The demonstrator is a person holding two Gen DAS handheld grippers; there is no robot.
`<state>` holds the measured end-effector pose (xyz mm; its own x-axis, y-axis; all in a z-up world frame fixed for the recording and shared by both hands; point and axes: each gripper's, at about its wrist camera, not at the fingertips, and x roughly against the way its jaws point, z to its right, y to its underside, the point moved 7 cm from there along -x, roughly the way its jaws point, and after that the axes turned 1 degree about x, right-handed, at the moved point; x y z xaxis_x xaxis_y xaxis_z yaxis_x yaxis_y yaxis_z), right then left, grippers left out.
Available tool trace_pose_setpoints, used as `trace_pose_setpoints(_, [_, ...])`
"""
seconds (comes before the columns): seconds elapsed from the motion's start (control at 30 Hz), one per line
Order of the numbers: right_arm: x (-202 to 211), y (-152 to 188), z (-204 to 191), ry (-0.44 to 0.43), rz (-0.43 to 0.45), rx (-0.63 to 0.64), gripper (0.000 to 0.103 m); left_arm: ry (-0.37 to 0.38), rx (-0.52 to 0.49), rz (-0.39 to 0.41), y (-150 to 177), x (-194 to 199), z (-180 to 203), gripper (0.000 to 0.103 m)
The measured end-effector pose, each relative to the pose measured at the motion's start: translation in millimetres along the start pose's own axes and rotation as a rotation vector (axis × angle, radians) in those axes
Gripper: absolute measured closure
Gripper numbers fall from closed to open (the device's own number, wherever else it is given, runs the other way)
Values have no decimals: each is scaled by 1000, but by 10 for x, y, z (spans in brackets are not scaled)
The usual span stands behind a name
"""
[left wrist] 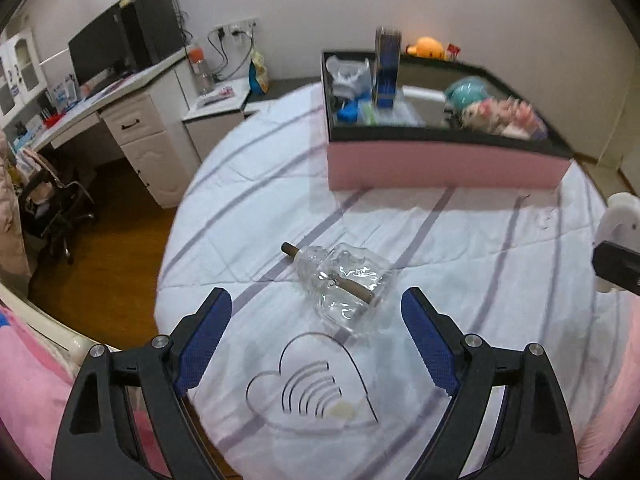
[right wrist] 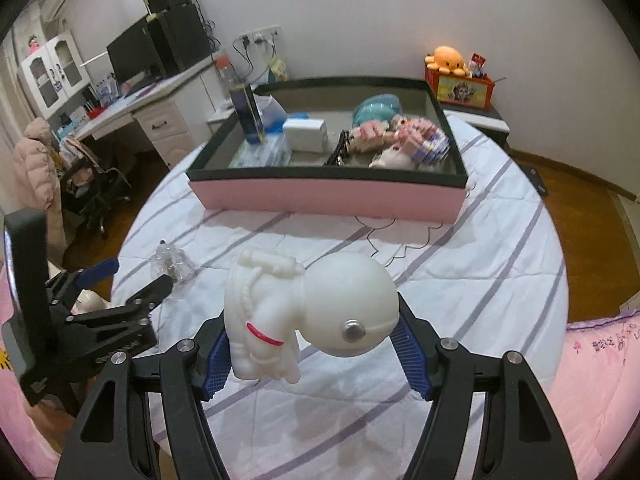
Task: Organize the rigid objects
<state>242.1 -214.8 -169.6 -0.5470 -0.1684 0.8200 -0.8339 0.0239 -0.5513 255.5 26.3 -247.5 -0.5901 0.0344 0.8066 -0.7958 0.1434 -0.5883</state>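
A clear glass piece [left wrist: 344,284] with a brown stick through it lies on the striped white bedsheet [left wrist: 480,248], just ahead of my left gripper [left wrist: 316,295]. That gripper is open, its blue pads wide apart, with nothing between them. In the right wrist view the same glass piece [right wrist: 174,264] sits beside the left gripper [right wrist: 134,276]. My right gripper [right wrist: 310,332] is shut on a white astronaut figure [right wrist: 304,300], held above the bed. The pink storage box [right wrist: 320,200] with a black rim stands further back.
The box [left wrist: 440,164] holds a tall blue carton [left wrist: 386,68], a white case [right wrist: 306,134], a teal round thing [right wrist: 376,108] and pink toys [right wrist: 412,136]. A desk with a monitor [left wrist: 100,52] and a chair [left wrist: 56,208] stand to the left. Wooden floor lies beyond the bed's edge.
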Motion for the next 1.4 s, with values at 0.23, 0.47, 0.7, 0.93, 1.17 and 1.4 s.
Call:
trace_pose_setpoints(0.23, [-207,-8,51,15,-48,-19,33,22,37,-53,-29,-357,70,13])
trace_pose_setpoints(0.47, [-258,-24,160,18,-61,-41,33,62,59,-46,-63,-292,64,40])
trace_pose_setpoints(0.7, [-163,-46,195,14,-40,-45,33,49,54,-4,-197,-103,87,40])
trace_pose_setpoints(0.93, [293,-130,245,29,76,-41,33,22,-4,138,-469,441,274,40])
trace_pose_setpoints(1.17, [747,-136,296,38,187,-53,33,12,-40,315,-707,1150,417,40])
trace_pose_setpoints(1.4, [993,-185,302,42,258,-43,33,24,-60,417,-818,1518,499,40])
